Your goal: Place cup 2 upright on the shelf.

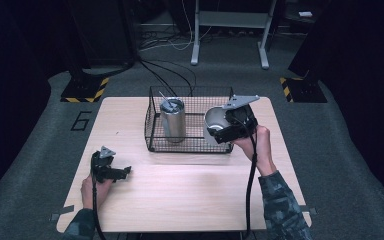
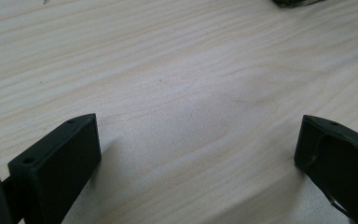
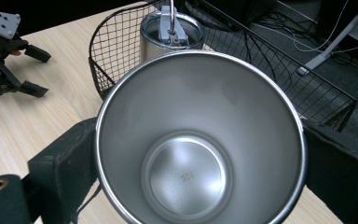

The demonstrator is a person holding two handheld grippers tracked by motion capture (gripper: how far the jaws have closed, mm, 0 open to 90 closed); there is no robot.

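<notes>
The right gripper (image 1: 219, 131) is clamped on an open stainless steel cup (image 1: 215, 121), one black jaw pressed against each side of the cup's wall. In the high view the cup hangs tilted at the right end of the black wire basket (image 1: 190, 145), over the basket's right wall, with its mouth turned toward the camera. The right gripper view looks straight down into the cup (image 3: 199, 140): a bright rim, a smooth inside and a round bottom with a faint speck at its centre (nothing lies in it).

The wire basket stands on the wooden table (image 1: 180, 200) at the middle of the far edge. Inside it, at its left end, a lidded steel tumbler (image 1: 173, 120) stands upright with a straw rising from the lid. In the right gripper view this tumbler (image 3: 170, 32) sits just beyond the held cup's rim, within the basket's mesh (image 3: 116, 51).

The left gripper (image 1: 125, 172) rests low near the table's front left corner, held by the person's left hand (image 1: 92, 190), well apart from the basket. Its jaws are spread wide with nothing between them; the left gripper view shows bare wood grain (image 2: 182, 93) between the two black tips.
</notes>
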